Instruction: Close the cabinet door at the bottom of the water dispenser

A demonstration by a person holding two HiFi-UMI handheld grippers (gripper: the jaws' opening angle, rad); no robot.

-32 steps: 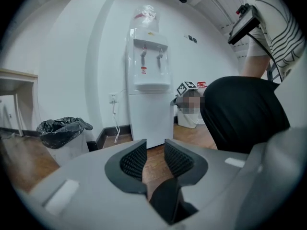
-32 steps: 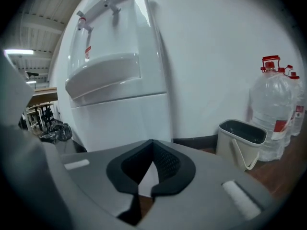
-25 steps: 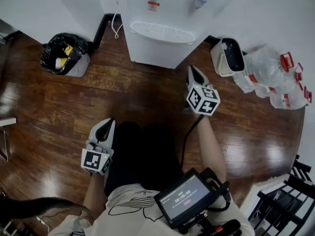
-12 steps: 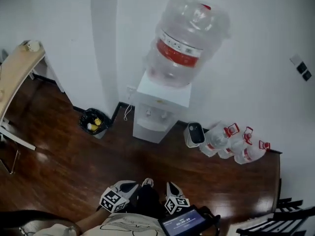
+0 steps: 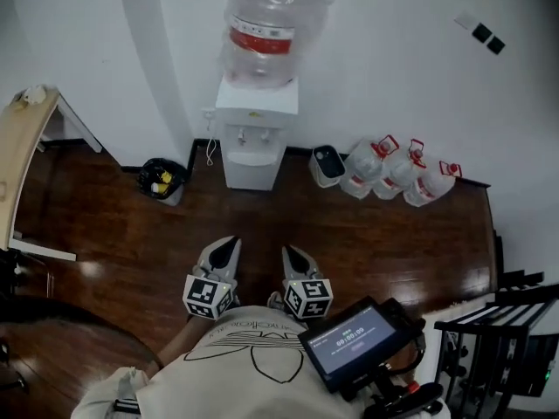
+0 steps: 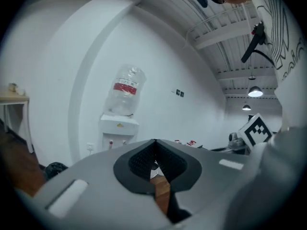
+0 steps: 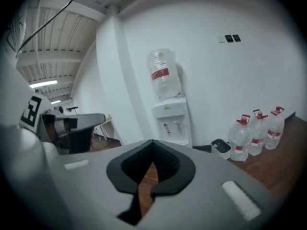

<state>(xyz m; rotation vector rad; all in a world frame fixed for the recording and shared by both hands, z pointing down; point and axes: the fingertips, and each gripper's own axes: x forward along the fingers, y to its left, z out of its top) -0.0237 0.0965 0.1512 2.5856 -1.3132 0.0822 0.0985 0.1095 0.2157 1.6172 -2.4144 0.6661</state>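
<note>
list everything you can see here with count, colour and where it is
water dispenser: one, white, against the back wall
big bottle: one, clear with red label, on top of the dispenser
trash bin: one, black bag, left of the dispenser
small bin: one, white with dark top, right of the dispenser
water jugs: three, clear with red caps, right of the small bin
table: one, light wood, far left
rack: one, black, lower right
screen: one, black, at the person's chest
left gripper: one, grey, shut, empty
right gripper: one, grey, shut, empty
</note>
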